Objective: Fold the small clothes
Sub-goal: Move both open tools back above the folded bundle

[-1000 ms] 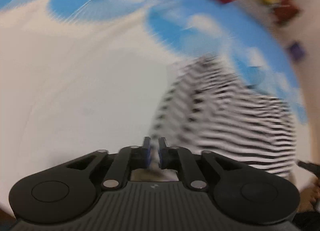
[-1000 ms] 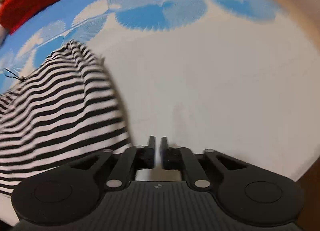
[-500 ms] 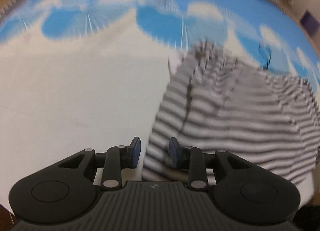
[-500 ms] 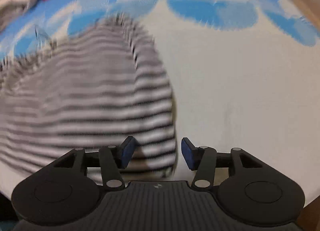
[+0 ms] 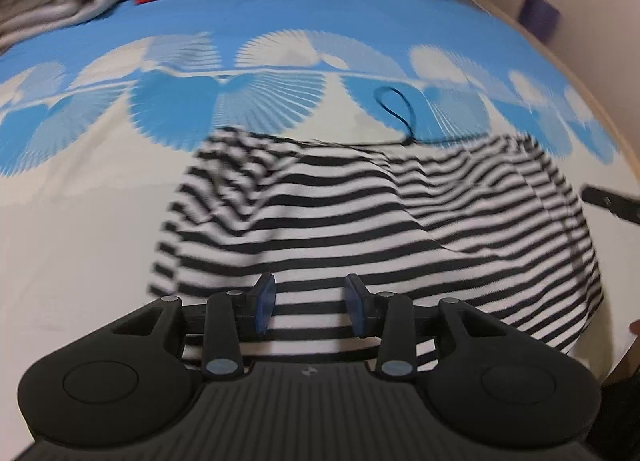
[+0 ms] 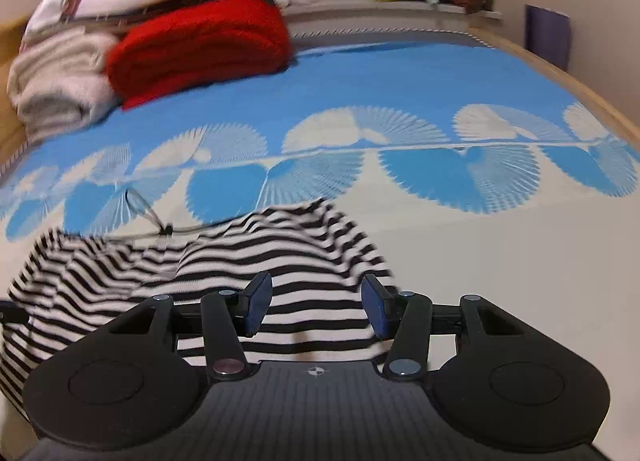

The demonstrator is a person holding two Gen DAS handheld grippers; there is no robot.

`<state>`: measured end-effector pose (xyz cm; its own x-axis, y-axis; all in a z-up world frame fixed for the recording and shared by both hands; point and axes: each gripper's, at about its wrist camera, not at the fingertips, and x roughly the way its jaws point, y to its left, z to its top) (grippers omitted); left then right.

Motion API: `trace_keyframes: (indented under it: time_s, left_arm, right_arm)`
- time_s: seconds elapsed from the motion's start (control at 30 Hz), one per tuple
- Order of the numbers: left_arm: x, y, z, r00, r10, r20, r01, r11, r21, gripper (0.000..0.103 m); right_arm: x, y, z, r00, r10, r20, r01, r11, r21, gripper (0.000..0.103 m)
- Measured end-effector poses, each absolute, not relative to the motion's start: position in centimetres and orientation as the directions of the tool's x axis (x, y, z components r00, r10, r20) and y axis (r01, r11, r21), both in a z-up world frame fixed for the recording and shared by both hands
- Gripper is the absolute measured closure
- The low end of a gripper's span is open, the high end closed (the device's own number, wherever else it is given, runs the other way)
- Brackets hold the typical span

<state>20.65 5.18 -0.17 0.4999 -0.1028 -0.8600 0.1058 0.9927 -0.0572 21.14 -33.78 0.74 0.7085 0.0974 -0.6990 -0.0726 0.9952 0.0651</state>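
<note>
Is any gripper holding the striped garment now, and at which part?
Nothing is held. The left gripper and right gripper stand open over the striped garment, their jaws having just been opening.

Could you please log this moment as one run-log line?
left gripper: open, just opening, over striped garment | right gripper: open, nothing gripped | garment: on bedspread
</note>
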Motion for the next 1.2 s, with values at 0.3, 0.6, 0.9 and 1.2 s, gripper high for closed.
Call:
trace_keyframes:
  time_s: [0.3,0.6,0.9,1.2]
  left_arm:
    - [24.7,3.6,-4.3,0.446,0.067,-0.893,0.004,0.997,0.077,0.061]
    - [25.3,6.4,-1.8,0.457,-0.031,-0.889,-0.118,0.989,-0.095,0.06]
    - [25.5,8.0,-3.1,0.389,0.027,-0.921,-0.178,0.983,-0.046,0.06]
    - [21.0,8.9,3.8,0.658,0.056,-0.751,-0.146,0.988,-0.054,0.06]
  right_arm:
    - [24.0,-30.5,-3.3,0.549,0.014,-0.836,-0.06,0.998,-0.022,0.052]
    - [25.5,-30.1,-3.9,0.526,-0.018,-0.851,0.009,1.0,-0.016,0.048]
    - [25.2,-31.9,-4.2,0.495,-0.059,-0.867,0.092,0.996,-0.015,0.048]
    - [20.7,-30.8,1.9,0.687,-0.047,-0.725,0.057,0.998,-0.011,0.048]
